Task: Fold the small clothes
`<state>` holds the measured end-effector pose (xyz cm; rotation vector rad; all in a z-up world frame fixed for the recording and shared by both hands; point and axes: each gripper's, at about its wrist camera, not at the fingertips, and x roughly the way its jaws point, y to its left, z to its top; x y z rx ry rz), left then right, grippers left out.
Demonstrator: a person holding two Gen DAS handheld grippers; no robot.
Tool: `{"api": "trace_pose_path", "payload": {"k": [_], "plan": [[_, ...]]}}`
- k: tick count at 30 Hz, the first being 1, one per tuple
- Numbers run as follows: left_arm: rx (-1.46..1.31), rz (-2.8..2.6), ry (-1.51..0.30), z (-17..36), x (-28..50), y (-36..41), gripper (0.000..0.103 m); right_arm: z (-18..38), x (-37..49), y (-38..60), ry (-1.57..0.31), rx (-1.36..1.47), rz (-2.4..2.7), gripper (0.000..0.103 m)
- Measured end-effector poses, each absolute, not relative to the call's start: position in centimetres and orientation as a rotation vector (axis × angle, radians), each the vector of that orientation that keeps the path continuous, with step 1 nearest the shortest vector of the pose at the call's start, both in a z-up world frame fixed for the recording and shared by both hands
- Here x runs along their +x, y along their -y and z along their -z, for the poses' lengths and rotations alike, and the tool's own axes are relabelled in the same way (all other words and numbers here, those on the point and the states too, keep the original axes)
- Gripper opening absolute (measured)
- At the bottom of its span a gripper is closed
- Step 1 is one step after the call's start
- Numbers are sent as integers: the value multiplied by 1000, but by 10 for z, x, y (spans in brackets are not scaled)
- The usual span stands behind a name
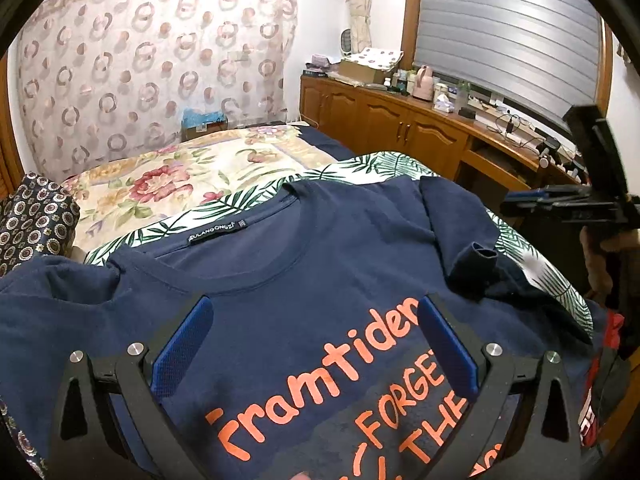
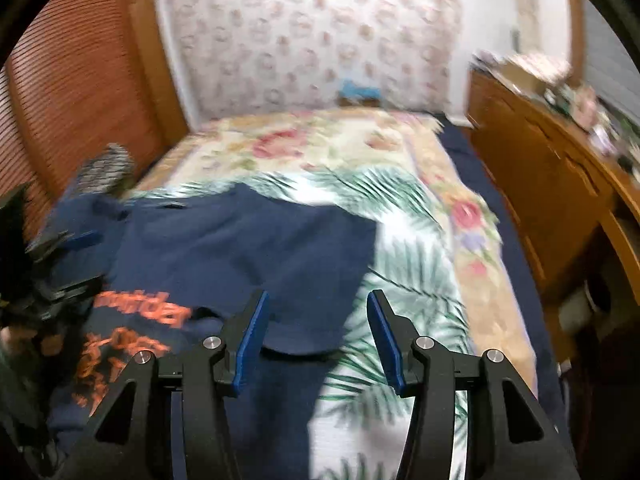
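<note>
A navy T-shirt [image 1: 320,248] with orange lettering lies front-up on a leaf-print cloth [image 1: 360,168], which covers the near part of a bed [image 1: 192,168] with a floral cover. The neck opening, with its label inside, points toward the far end of the bed. One sleeve [image 1: 476,256] is bunched and turned over near the shirt's edge, on the side toward the wooden cabinet [image 1: 384,120].

The left claw [image 1: 316,344] hangs above the chest print with its blue pads spread wide; nothing sits between them, and the lettering shows through the gap.

The right claw [image 2: 316,336] is over the shirt's edge, where navy fabric meets the leaf print. Its pads stand apart with nothing pinched; the cloth lies below them. This view is blurred. In the left wrist view the right claw [image 1: 576,196] shows at the frame's edge, off to the cabinet side, apart from the shirt.

A patterned pillow [image 1: 36,216] rests at the bed's other side.
</note>
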<state>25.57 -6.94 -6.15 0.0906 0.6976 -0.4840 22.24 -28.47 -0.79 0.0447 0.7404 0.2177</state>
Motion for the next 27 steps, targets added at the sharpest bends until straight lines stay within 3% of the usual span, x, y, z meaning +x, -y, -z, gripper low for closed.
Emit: {"api": "trace_pose_path", "payload": {"k": [5,6,7,9,10,21,23,24,25,27], "plan": [[72,469,-707,64,261,64,102,36,238,284,-809,58,-270,52],[69,465,-707,64,261,63,102,38,241,281,-817,50,-276,42],[66,462,-706,64,261,62,102,38,246,277,-821,39,-281,23],[59,455,-703,63,262,60,102,33,249,270,-808,6,-298,7],[56,452,-702,63,261,59,102,29,250,267,-790,-12,-316,6],[29,411,-693,63,264,48,102,12,302,220,-689,-92,-473,6],[28,407,-693,63,265,47,102,19,310,218,-694,-97,-474,22],[27,405,-693,64,265,47,102,22,314,218,-697,-102,-468,37],[27,403,-693,63,266,47,102,24,317,218,-692,-100,-464,45],[25,398,-693,63,266,48,102,29,320,222,-684,-92,-450,46]]}}
